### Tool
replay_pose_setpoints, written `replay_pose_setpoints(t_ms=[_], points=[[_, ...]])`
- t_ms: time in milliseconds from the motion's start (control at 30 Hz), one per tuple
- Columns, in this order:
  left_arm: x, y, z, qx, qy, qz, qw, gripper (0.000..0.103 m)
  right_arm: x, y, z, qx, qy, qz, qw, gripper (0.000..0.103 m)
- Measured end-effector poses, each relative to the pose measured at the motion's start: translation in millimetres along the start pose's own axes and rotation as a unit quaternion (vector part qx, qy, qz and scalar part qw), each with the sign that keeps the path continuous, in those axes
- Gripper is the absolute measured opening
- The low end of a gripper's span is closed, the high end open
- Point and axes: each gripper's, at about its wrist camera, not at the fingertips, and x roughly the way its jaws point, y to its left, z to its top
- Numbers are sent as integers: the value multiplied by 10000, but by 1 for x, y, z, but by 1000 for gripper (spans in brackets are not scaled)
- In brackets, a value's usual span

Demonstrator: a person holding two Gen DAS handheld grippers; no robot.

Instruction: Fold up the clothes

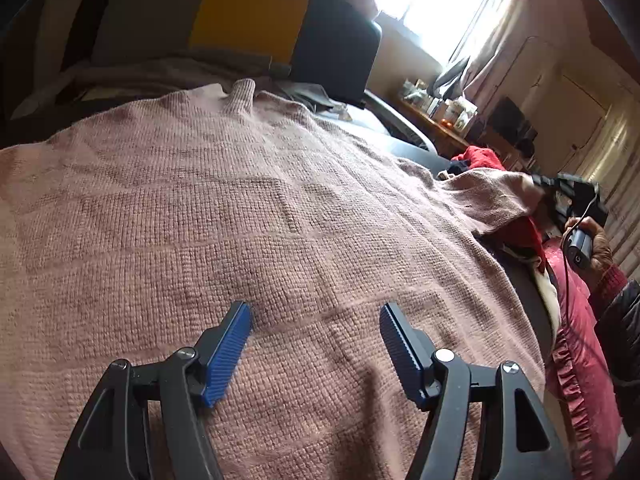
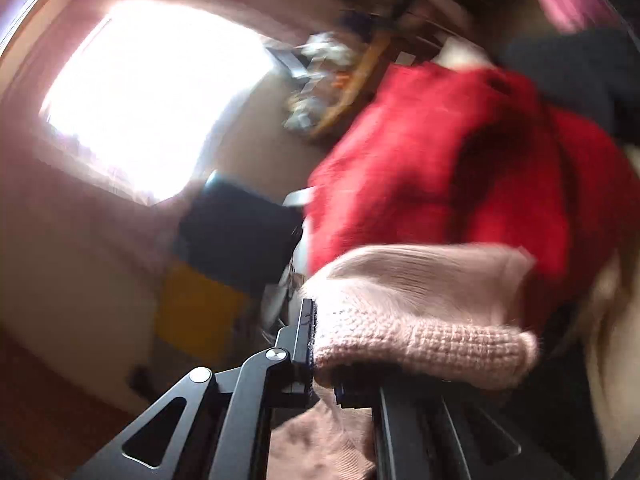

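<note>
Sweater (image 1: 248, 216) spread flat directly under and ahead of left tool (image 1: 316, 320), collar at far end, long axis running straight away from it. Left tool gaping wide, nothing between blue pads (image 1: 228, 356), hovering low over hem end. Sleeve (image 1: 492, 196) off to its right, pinched in right tool (image 2: 320, 344), which is clamped on cuff and lifted over red garment (image 2: 440, 160). Right is nearer arm for sleeve fold inward. Right view smeared by motion; its far finger buried under knit. Surface beneath sweater hidden.
</note>
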Motion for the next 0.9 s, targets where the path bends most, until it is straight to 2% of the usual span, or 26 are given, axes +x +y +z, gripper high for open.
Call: replay_pose_setpoints(t_ms=[100,167,333,400,467,500,533,567,600,667,767,833,867,900], points=[[-1,6,10,-303,-47,-95,9995,68,21,56,-21,-1213,531,77,9912,8],[0,11,16,-454,-68,-119,9989,68,51,98,-62,-2096,1083,149,9717,8],[1,21,31,-673,-101,-240,9974,68,121,150,-172,-3006,2171,258,9284,8],[-1,20,39,-624,-155,-278,9975,68,142,162,-219,-3402,2574,175,9043,8],[-2,19,47,-528,-211,-299,9979,68,151,168,-264,-3843,2933,-1,8754,13],[-2,17,51,-460,-236,-308,9982,68,156,168,-279,-4009,3064,-57,8634,24],[-2,16,55,-380,-252,-314,9985,68,150,167,-292,-4144,3125,6,8548,45],[-1,14,59,-298,-264,-312,9987,68,144,168,-296,-4219,3070,74,8531,59],[0,12,63,-197,-275,-299,9990,68,137,170,-298,-4291,3008,141,8516,62],[8,4,71,105,-236,-174,9995,68,120,163,-291,-4063,2929,287,8650,64],[23,-20,81,858,-165,3,9962,69,91,154,-277,-3840,2648,337,8839,70],[33,-39,87,1342,-119,94,9908,73,63,136,-268,-3750,2469,144,8934,85],[40,-50,90,1572,-83,123,9875,78,62,131,-268,-3730,2459,51,8946,96],[47,-60,94,1771,-54,135,9841,82,55,123,-266,-3717,2501,-58,8940,100]])
